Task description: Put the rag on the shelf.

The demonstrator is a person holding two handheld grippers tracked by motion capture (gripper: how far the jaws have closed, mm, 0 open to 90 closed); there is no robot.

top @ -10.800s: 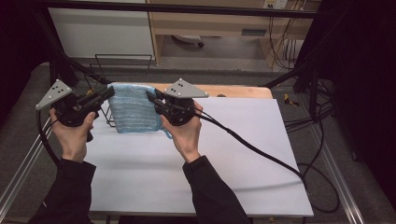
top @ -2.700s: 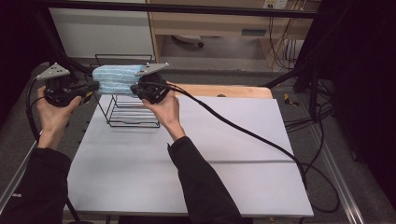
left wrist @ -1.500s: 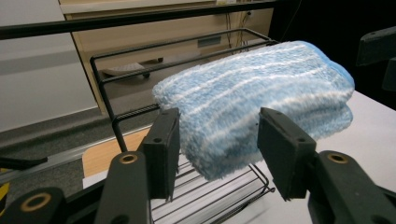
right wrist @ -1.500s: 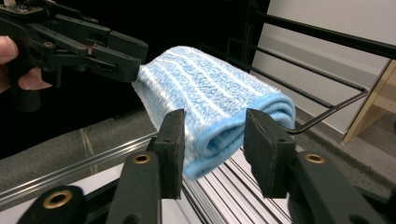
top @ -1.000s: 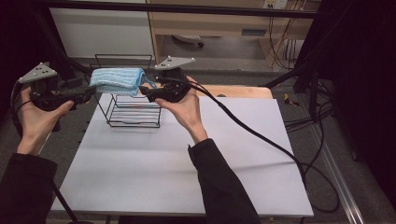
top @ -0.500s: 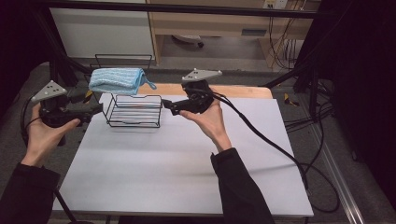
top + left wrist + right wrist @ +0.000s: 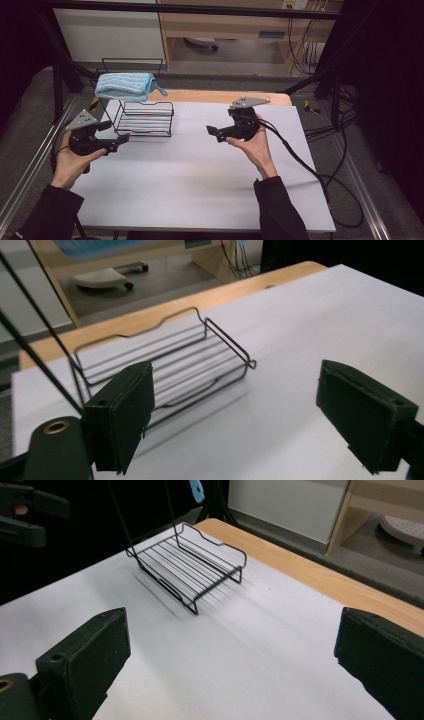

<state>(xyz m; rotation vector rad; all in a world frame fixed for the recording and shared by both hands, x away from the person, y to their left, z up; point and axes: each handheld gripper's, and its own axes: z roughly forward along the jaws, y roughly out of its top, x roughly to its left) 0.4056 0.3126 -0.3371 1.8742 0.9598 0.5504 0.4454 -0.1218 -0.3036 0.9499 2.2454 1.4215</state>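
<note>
Table (image 7: 200,190): white surface is lying bare between both hands.
Left gripper (image 7: 120,141): hovering beside the wire rack (image 7: 145,120), jaws spread, gripping nothing.
Blue cloth (image 7: 125,86): resting folded on the rack's top.
Right gripper (image 7: 214,132): hovering apart, jaws spread, gripping nothing.

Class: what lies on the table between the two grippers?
In the high view, bare white table lies between the left gripper and right gripper; the black wire rack stands just behind that stretch.

A wire rack (image 7: 142,117) stands at the counter's (image 7: 200,170) far left; a folded towel (image 7: 125,86) lies on its top.
</note>
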